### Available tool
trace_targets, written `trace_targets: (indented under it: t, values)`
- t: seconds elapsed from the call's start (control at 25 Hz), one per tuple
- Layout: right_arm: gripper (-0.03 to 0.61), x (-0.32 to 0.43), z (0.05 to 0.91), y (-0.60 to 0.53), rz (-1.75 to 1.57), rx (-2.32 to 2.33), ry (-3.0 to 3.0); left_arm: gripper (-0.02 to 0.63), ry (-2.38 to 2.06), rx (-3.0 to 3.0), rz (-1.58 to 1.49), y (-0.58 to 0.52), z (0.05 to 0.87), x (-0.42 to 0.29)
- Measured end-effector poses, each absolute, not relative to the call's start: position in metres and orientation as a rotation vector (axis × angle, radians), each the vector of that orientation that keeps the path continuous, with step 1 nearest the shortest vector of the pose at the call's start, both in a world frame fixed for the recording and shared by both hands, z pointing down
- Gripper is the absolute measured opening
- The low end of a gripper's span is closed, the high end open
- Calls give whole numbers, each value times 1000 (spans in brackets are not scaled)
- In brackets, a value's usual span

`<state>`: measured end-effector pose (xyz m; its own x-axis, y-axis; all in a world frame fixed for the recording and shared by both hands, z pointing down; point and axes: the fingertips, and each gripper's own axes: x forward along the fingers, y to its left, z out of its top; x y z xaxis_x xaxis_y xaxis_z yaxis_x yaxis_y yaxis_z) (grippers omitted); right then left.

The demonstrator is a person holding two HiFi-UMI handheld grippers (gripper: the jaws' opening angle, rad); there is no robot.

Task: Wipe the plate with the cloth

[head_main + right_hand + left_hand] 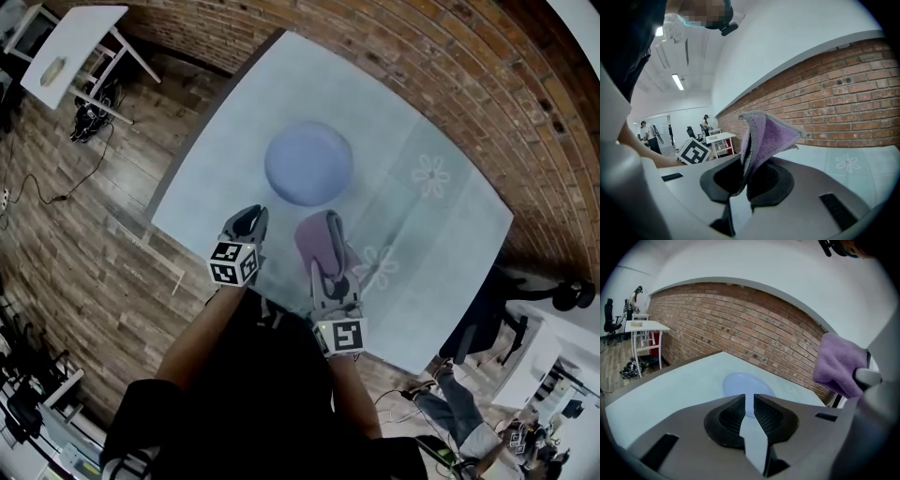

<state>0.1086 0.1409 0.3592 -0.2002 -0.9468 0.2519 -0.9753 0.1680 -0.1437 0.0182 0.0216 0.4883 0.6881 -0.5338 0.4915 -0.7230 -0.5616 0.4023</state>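
Nearest the person, the left gripper (247, 217) has its jaws drawn to a narrow slit with nothing between them. Beside it, the right gripper (325, 251) is clamped on a purple cloth (315, 236) that stands up in a fold out of its jaws. The pale blue plate (308, 162) lies flat on the table (441, 253) just beyond both tips. The cloth's end is the nearer to its near rim, so the wipe looks like a short reach forward and down.

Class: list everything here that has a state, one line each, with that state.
plate: flat on the table, nothing on it, clear of the cloth.
cloth: folded, clamped, held off the table.
left gripper: shut, empty.
right gripper: shut on the cloth.
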Motion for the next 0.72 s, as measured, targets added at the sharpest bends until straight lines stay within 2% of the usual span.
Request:
trace_targets:
  t: [0.2,0.4,0.72]
  values:
    - [72,106,377,113,471,1903,-2298,47,-932,2245,460,-11,521,34]
    - [72,106,388,91,496,1904,-2275,129,-922,2176,505,-37,556,40]
    - [72,114,403,74,564,1947,-2249,140,-912,2109,549,-58,593,53]
